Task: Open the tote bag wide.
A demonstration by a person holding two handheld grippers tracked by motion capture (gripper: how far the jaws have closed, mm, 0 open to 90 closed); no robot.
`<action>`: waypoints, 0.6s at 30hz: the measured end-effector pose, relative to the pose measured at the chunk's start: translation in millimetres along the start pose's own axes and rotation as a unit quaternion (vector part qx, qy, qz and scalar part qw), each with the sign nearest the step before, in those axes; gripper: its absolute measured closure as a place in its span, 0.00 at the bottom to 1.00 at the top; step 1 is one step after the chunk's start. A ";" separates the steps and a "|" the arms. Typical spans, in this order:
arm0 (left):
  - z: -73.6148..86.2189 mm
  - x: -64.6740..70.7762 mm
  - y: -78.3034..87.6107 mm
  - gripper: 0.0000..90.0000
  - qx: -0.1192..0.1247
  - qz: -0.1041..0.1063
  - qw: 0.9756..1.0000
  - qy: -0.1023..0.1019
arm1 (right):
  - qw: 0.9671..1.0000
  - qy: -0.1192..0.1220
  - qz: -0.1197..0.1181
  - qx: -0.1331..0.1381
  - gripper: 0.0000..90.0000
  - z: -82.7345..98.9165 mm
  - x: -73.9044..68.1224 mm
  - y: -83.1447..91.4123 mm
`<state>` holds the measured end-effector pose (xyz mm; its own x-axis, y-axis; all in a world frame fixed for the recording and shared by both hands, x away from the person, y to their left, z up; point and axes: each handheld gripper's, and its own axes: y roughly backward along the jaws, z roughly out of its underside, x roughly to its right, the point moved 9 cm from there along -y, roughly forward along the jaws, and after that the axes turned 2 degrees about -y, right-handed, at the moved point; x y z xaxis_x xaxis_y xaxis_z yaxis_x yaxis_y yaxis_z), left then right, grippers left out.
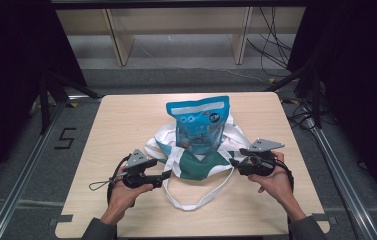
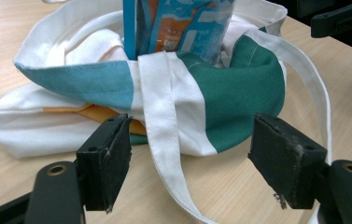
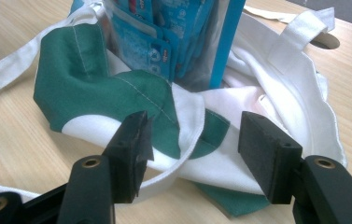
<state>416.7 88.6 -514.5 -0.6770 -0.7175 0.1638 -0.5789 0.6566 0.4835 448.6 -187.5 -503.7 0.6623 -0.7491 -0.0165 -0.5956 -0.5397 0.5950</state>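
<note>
Left tool (image 1: 168, 174) and right tool (image 1: 233, 162) open, flanking tote bag (image 1: 196, 167)

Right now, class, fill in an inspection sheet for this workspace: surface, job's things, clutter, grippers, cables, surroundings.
Surface: light wooden table, bare around the bag.
Job's things: white and green tote bag slumped at the table's middle; blue snack pouch standing upright in it; one white strap looped toward the person.
Clutter: nothing seen.
Grippers: left hand-held gripper open, its jaws either side of a strap, pads not pressing; right hand-held gripper open at the bag's edge.
Cables: one trails from the left hand-held gripper; loose wires on the floor behind.
Surroundings: wooden shelving, dark curtains, floor rails.
</note>
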 end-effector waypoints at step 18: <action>19.2 5.0 13.2 0.24 -0.001 0.006 1.000 0.008 | 1.000 0.005 -0.001 -0.006 0.45 13.8 -1.4 10.0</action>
<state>396.9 98.1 -523.8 -0.6764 -0.7134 0.1832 -0.5700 0.6645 0.4833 435.5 -197.1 -508.8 0.6684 -0.7437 -0.0095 -0.5885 -0.5366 0.6047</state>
